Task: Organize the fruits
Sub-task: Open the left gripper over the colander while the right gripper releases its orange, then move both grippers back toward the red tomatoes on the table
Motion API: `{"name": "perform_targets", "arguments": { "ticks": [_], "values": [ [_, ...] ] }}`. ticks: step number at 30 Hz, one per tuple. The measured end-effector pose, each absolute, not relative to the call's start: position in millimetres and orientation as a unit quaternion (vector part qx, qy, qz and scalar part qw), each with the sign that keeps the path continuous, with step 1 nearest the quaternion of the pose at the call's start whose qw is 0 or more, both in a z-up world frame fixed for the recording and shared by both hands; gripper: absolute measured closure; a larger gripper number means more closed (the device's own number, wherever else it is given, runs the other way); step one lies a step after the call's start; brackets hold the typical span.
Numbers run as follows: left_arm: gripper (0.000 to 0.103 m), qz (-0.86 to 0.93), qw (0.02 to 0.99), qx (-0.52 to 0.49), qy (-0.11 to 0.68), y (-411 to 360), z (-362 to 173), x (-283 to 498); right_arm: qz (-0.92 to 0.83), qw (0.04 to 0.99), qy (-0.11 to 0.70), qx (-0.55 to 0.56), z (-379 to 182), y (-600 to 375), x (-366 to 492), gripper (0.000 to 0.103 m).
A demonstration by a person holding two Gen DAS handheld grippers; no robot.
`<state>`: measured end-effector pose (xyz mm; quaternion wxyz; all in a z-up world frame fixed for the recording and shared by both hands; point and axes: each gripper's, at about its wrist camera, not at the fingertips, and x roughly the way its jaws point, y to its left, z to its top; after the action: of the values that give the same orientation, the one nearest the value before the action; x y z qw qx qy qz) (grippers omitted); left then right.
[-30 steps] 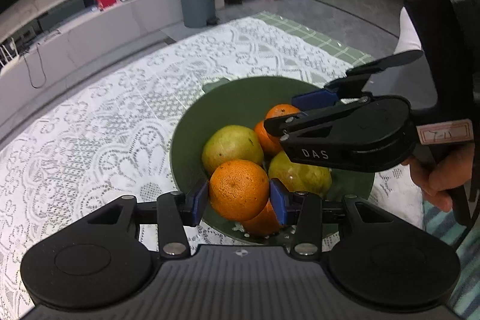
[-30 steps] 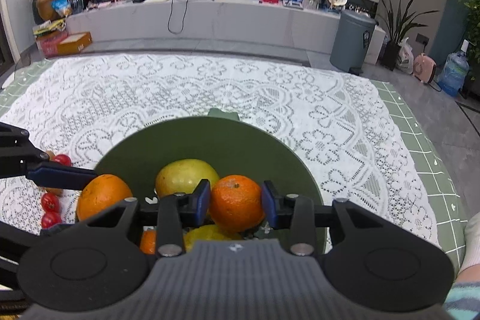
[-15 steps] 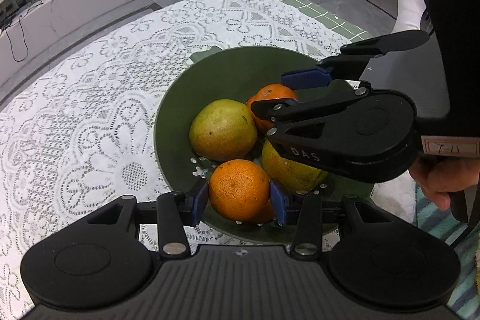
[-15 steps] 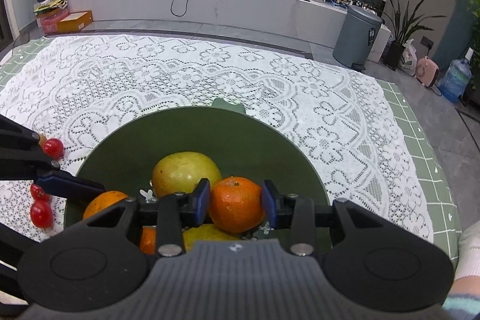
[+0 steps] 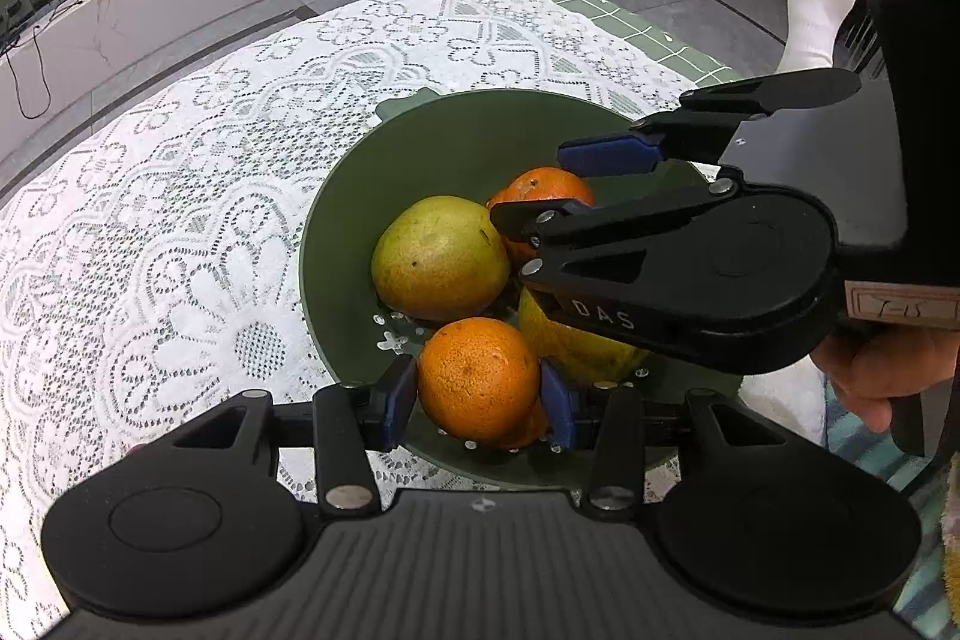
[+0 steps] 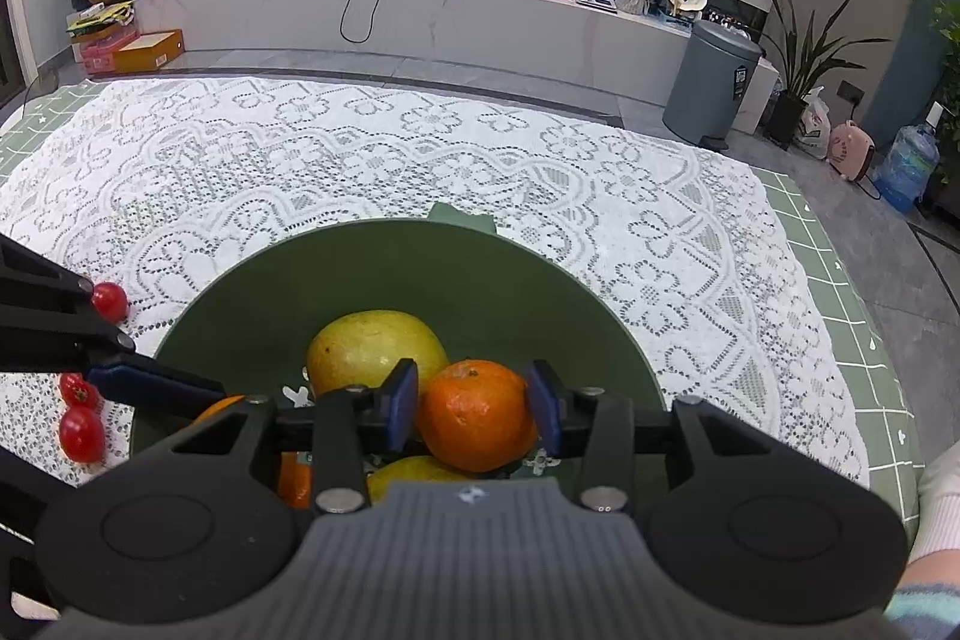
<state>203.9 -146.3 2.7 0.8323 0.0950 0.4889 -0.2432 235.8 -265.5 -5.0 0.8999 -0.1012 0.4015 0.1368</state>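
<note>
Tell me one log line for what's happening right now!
left gripper: jaws just opening, round orange fruit between | right gripper: jaws just opening, second orange fruit between | both fruits in round green bowl

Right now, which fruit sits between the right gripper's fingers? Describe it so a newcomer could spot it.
Find the green bowl on the lace tablecloth. Near its right side lies an orange, flanked by the right gripper's blue fingers. It shows its stem dimple, beside the yellow-green mango.
</note>
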Motion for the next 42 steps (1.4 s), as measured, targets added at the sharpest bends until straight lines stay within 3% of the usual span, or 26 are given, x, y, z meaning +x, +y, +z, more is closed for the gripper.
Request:
{"name": "perform_targets", "arguments": {
  "ticks": [12, 26, 42],
  "values": [
    [0.041, -0.239, 0.847, 0.051, 0.473, -130.6, 23.1, 187.3, 0.144, 0.917, 0.367, -0.058, 0.9, -269.3, 215.8, 0.037],
    [0.04, -0.193, 0.891, 0.023, 0.411, -88.3, 62.2, 144.1, 0.139, 0.942, 0.303, 0.044, 16.4, -272.3, 188.2, 0.033],
    [0.04, -0.08, 0.921, -0.019, 0.382, -12.1, 48.1, 109.3, 0.182, 0.949, 0.256, 0.012, 14.6, -211.5, 137.8, 0.03]
  ]
}}
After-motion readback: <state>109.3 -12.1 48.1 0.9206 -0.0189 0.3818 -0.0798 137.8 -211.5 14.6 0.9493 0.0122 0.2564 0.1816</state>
